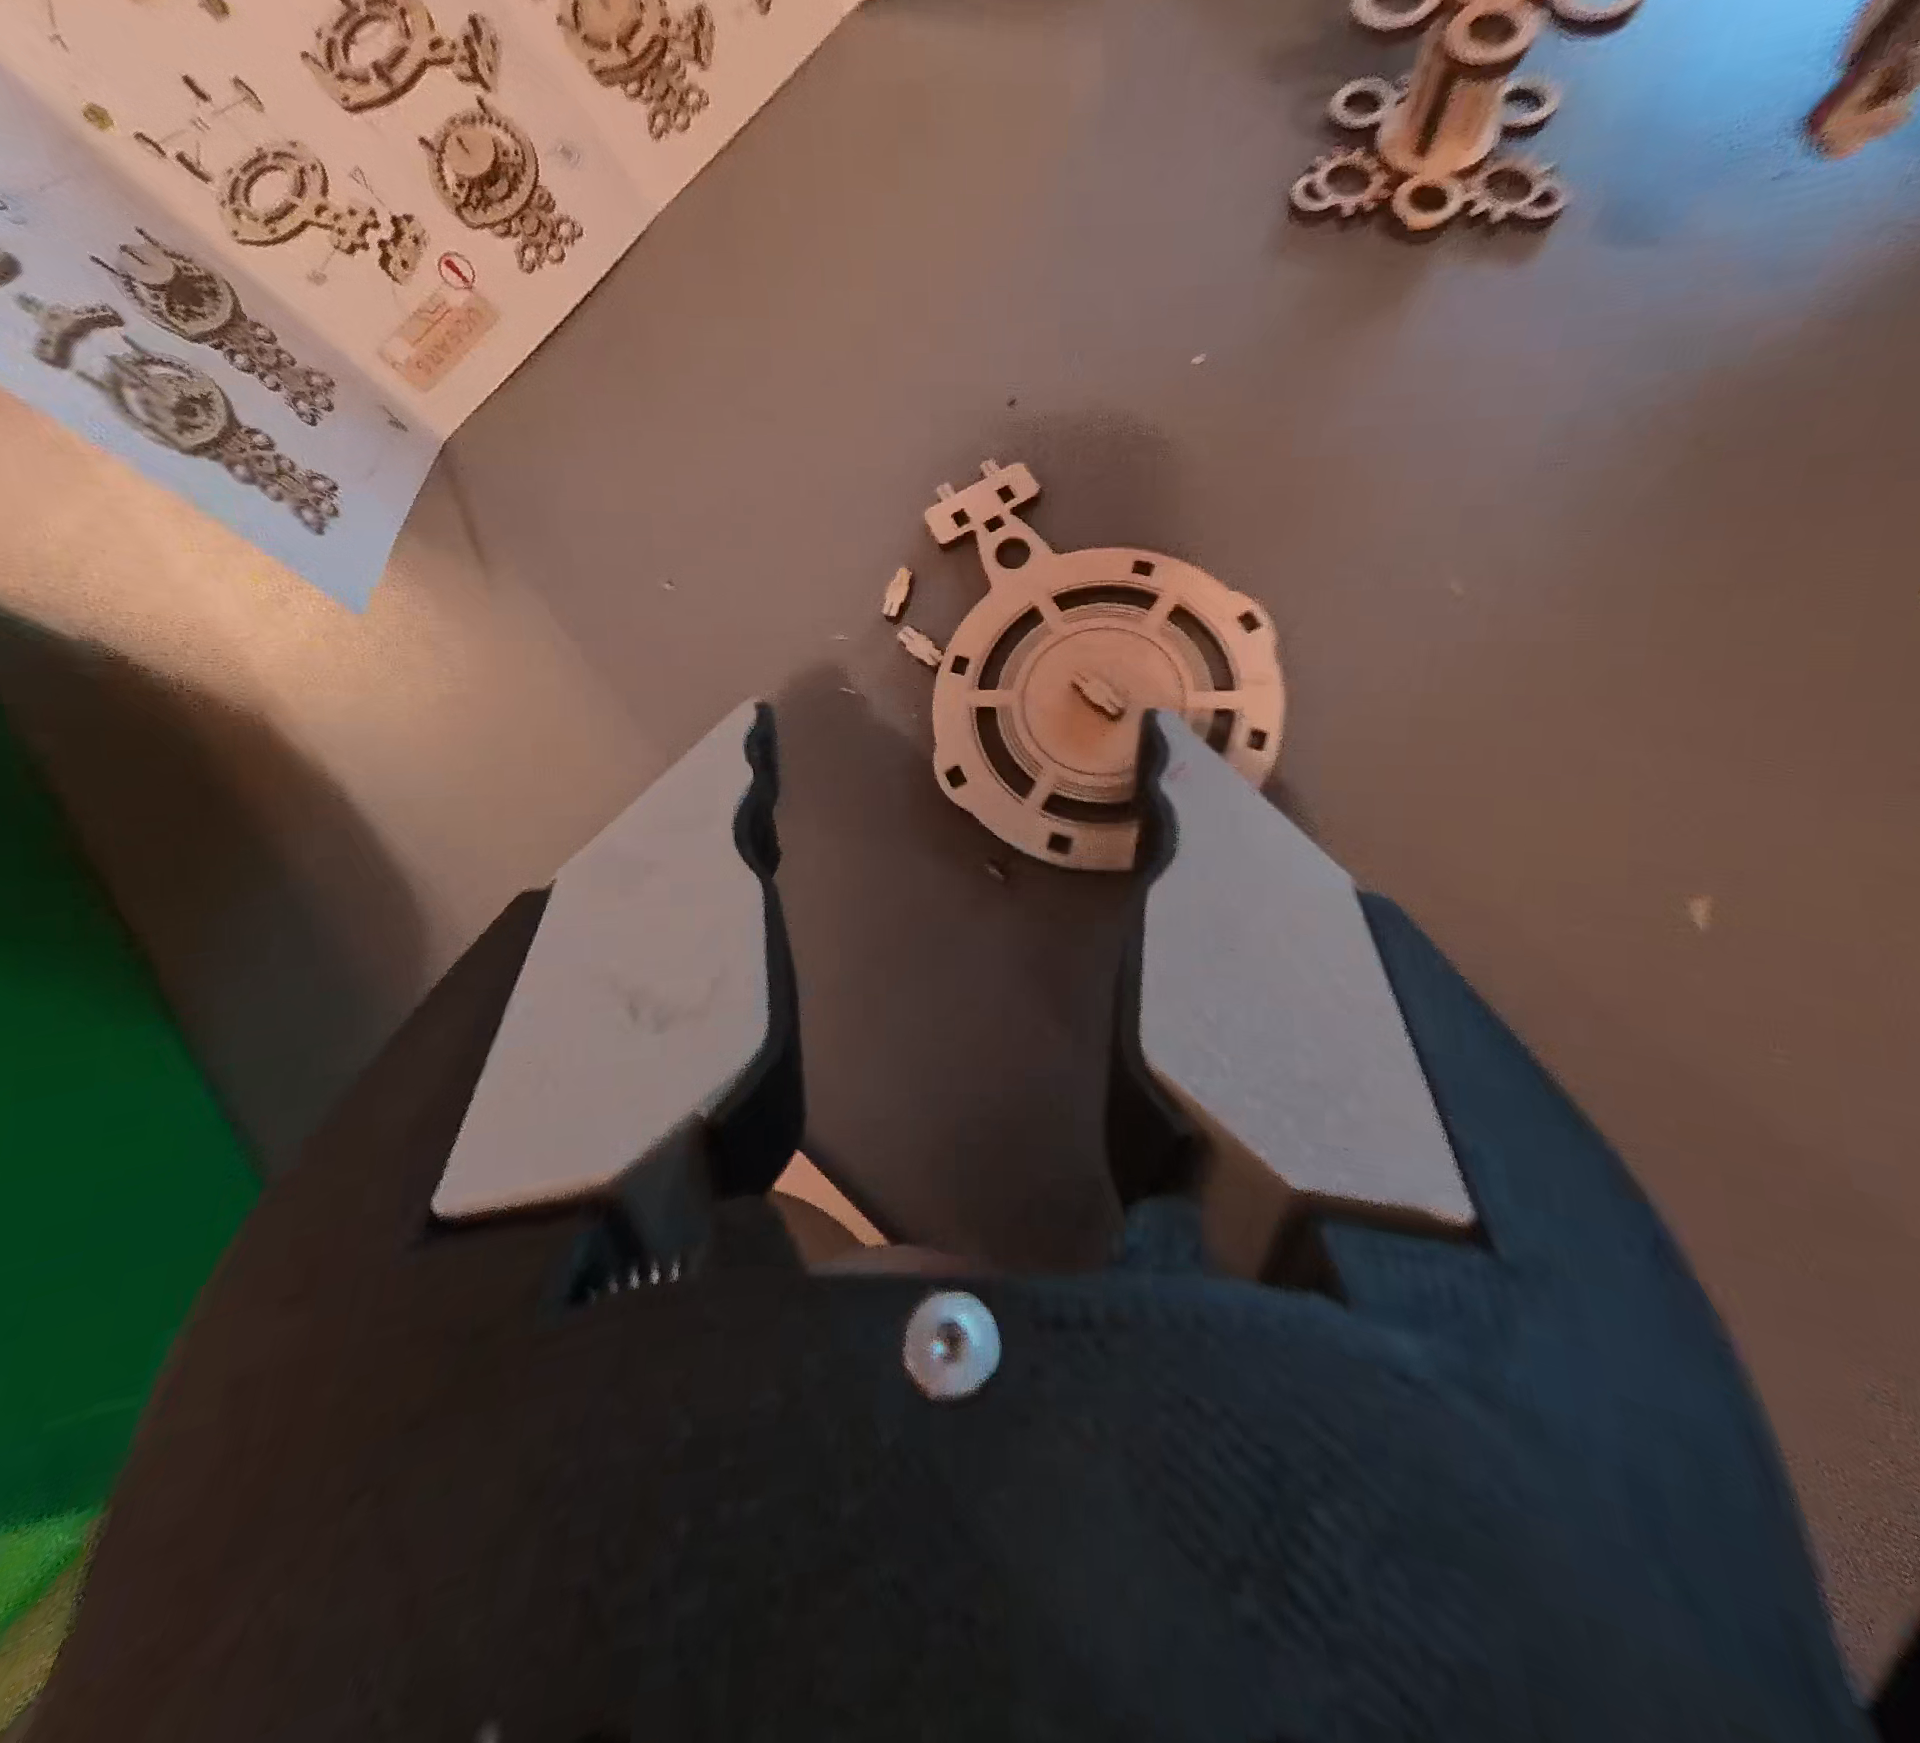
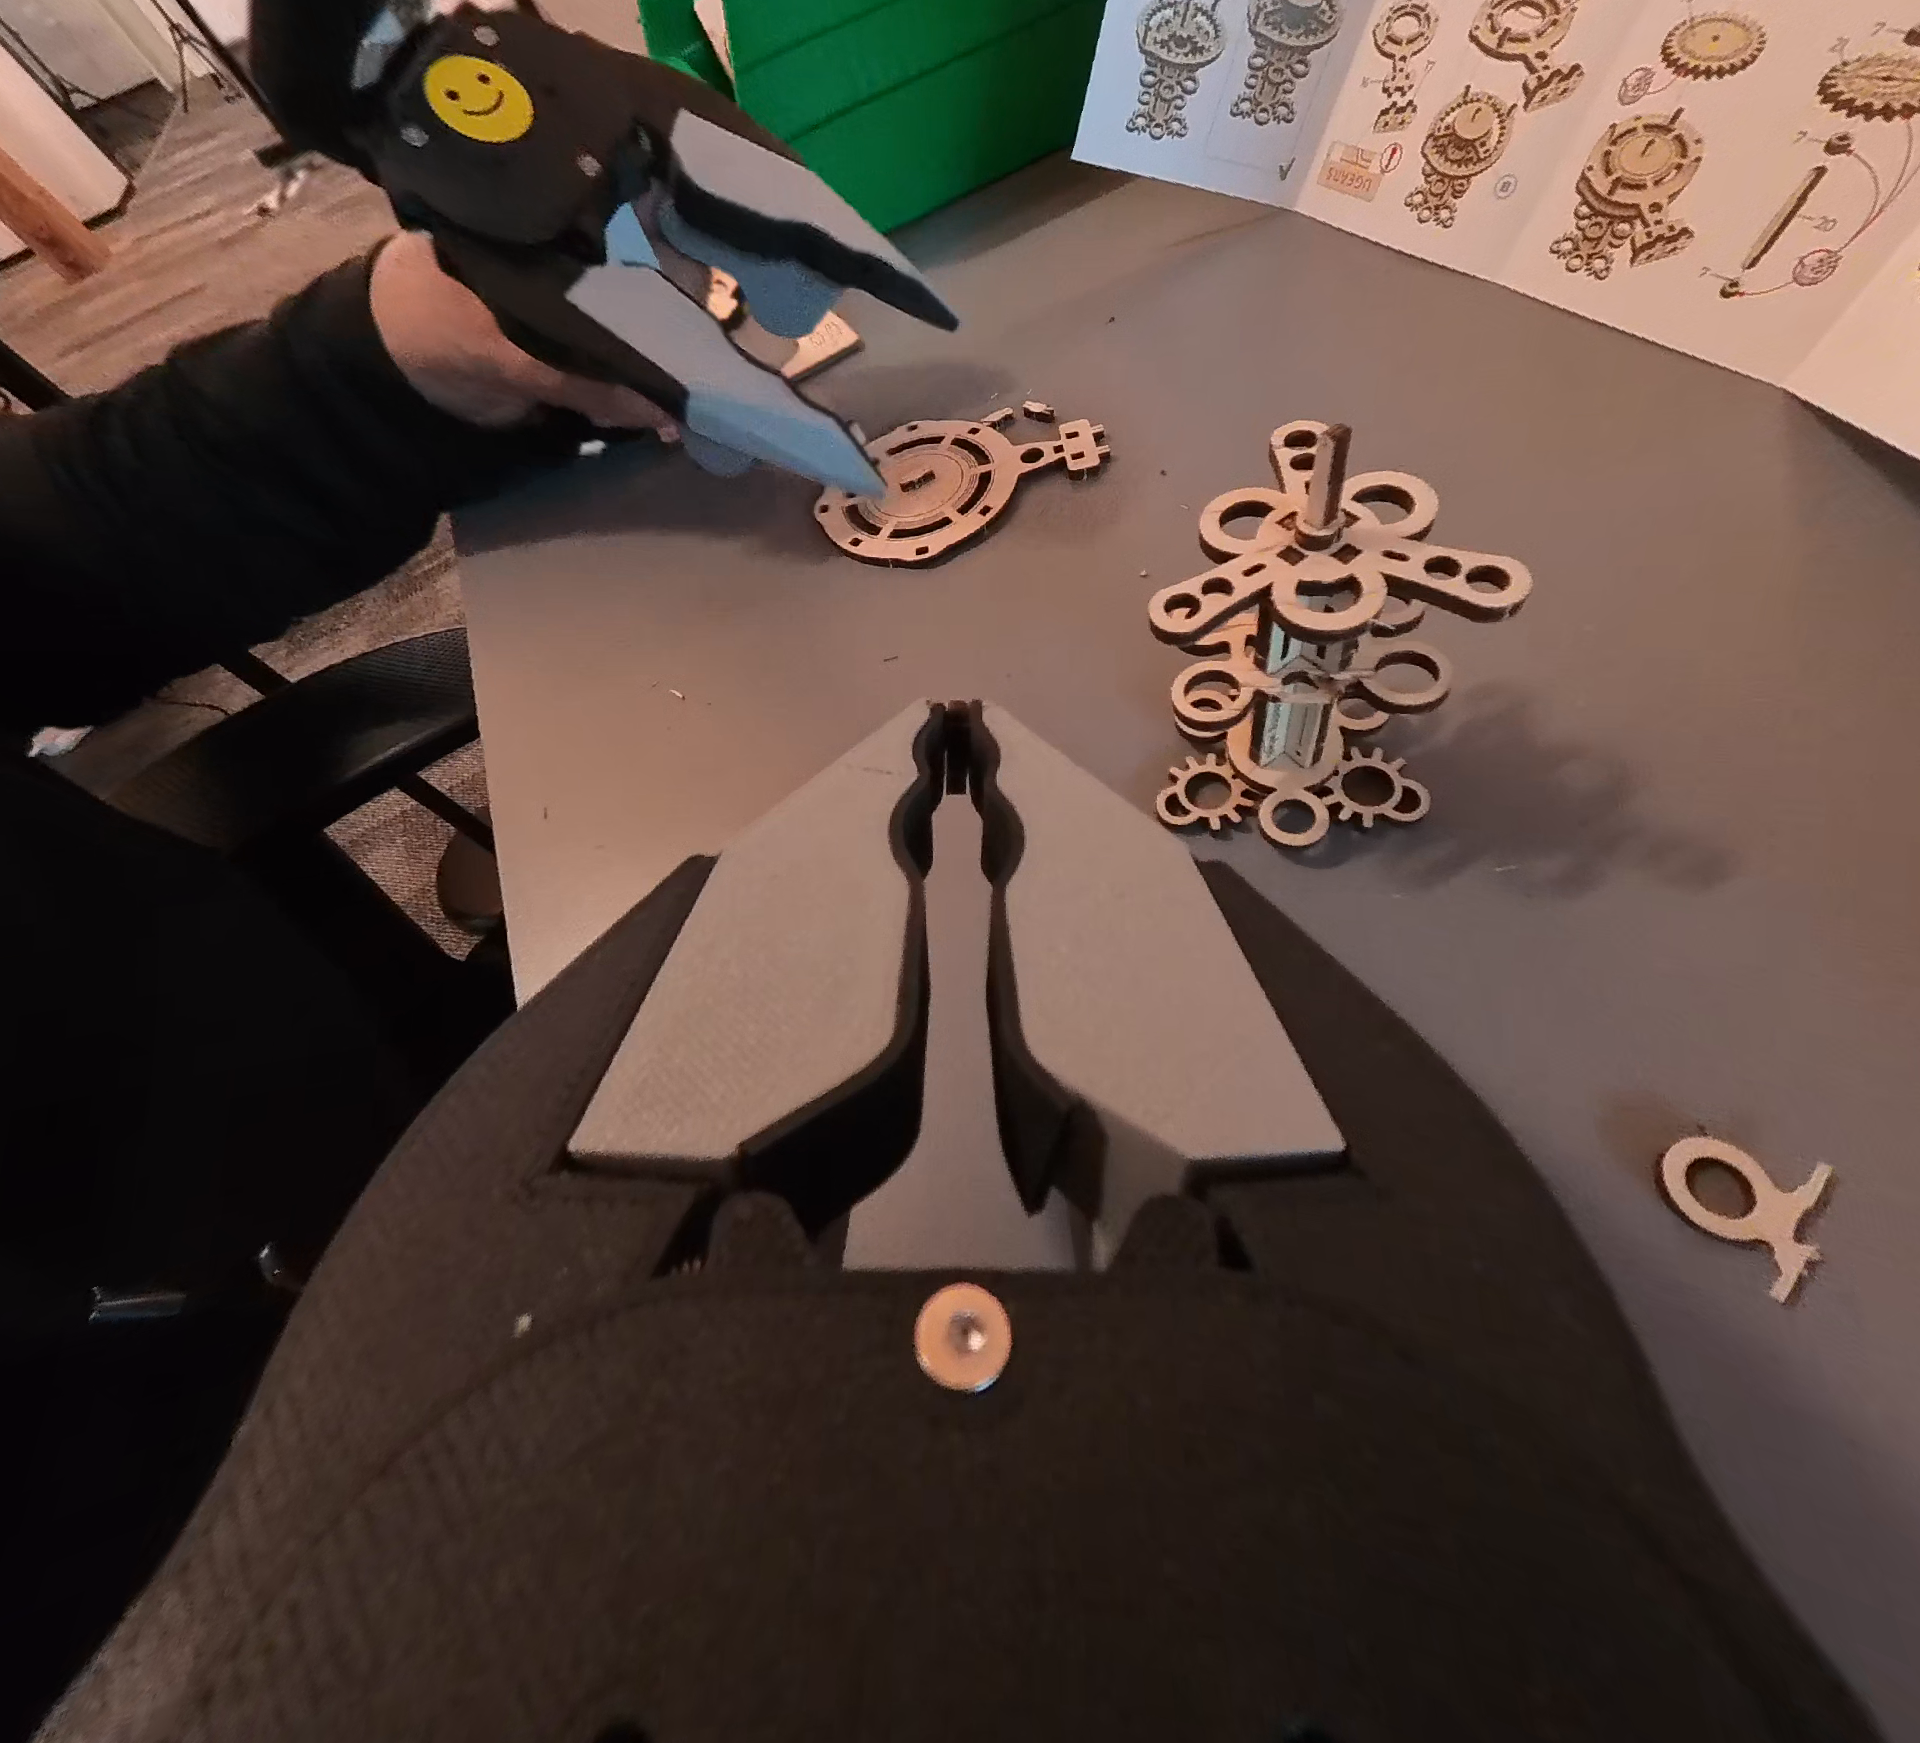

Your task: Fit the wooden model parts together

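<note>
the left gripper is spread wide, one fingertip pressing the round wooden disc assembly flat on the grey table, probably to steady it. further right, the right gripper hovers pinched together, apparently empty, beside the upright ringed tower.

Dim, warm light; soft shadows on the table; edges bend and blur, perhaps from motion.
</note>
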Motion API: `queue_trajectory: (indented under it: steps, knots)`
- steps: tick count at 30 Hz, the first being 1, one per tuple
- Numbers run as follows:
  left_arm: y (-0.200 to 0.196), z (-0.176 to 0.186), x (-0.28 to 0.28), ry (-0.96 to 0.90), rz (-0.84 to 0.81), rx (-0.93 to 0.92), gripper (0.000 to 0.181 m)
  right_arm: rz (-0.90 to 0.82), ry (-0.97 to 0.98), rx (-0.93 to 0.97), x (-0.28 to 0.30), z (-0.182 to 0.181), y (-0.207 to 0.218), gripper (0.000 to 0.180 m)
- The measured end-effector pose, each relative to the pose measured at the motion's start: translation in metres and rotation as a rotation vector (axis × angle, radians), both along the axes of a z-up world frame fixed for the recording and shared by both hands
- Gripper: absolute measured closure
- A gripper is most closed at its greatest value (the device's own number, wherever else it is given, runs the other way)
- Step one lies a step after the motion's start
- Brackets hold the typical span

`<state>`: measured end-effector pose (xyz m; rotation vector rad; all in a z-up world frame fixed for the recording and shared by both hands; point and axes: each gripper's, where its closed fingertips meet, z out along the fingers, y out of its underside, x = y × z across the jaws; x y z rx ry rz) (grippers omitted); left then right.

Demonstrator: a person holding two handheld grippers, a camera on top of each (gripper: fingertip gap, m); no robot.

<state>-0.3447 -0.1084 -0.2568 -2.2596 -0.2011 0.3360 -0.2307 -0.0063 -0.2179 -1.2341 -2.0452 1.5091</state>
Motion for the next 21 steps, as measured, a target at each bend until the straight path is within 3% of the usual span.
queue_trajectory:
  steps: [4, 8, 14, 19, 21]
  knots:
    - [0.007, 0.0, -0.013, 0.044, 0.06, -0.015, 0.117, -0.001, 0.002, 0.001, 0.002, 0.0, 0.001, 0.18]
    - [-0.018, 0.003, -0.052, 0.152, 0.23, -0.072, 0.126, -0.006, 0.003, -0.001, 0.003, 0.001, 0.003, 0.18]
    - [-0.007, 0.011, -0.016, -0.111, 0.107, 0.074, 0.122, -0.008, 0.002, -0.001, 0.003, 0.001, 0.005, 0.18]
    - [-0.016, -0.005, -0.028, -0.042, 0.15, -0.015, 0.115, -0.005, 0.002, 0.0, 0.003, 0.0, 0.004, 0.18]
    - [-0.022, -0.003, -0.042, 0.021, 0.2, -0.039, 0.127, -0.007, 0.002, 0.002, 0.003, 0.0, 0.003, 0.18]
